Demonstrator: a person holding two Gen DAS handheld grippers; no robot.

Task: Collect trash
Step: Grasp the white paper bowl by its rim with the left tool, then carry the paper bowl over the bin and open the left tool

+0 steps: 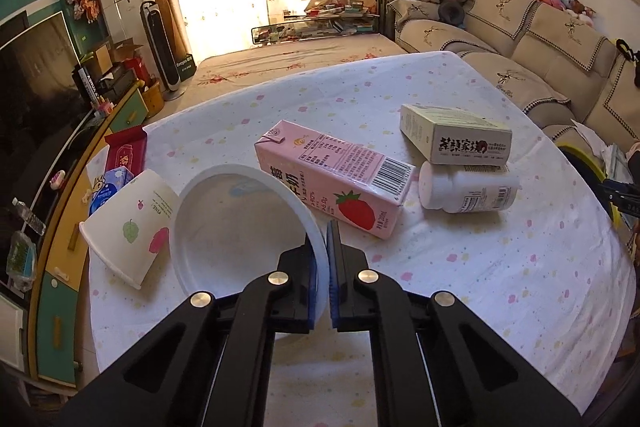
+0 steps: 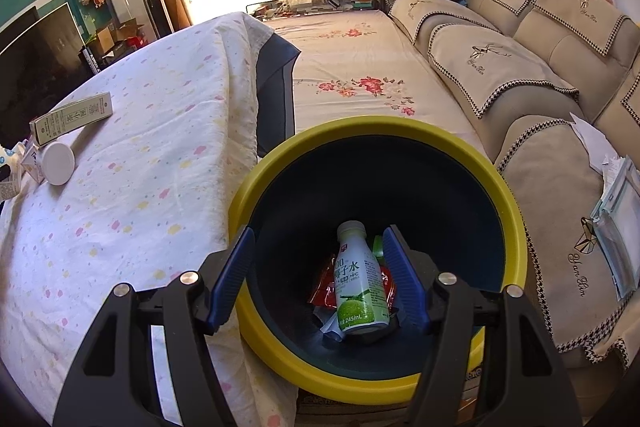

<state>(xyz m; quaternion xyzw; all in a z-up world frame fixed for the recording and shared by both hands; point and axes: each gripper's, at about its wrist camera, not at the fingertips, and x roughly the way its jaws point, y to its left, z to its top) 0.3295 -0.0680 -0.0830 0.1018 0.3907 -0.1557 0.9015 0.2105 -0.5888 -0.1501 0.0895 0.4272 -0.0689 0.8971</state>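
White plastic bowl (image 1: 236, 227) on the dotted tablecloth (image 1: 480, 267), near table edge; rim pinched between blue pads of left gripper (image 1: 325, 251), clamped tight on the bowl wall. Paper cup (image 1: 132, 227) lying on its side, touching bowl's left. Pink strawberry milk carton (image 1: 336, 179) flat just behind the bowl, white pill bottle (image 1: 468, 189) on its side to the right of it, green-and-white box (image 1: 456, 133) resting partly on top of that bottle. Red packet (image 1: 124, 151) and blue-white pack (image 1: 108, 187) at far left table edge. Right gripper (image 2: 318, 279) spread wide, nothing between pads, hanging over yellow-rimmed dark bin (image 2: 512, 211) beside the table. In bin: coconut water bottle (image 2: 358, 283) on red wrappers (image 2: 324, 291).
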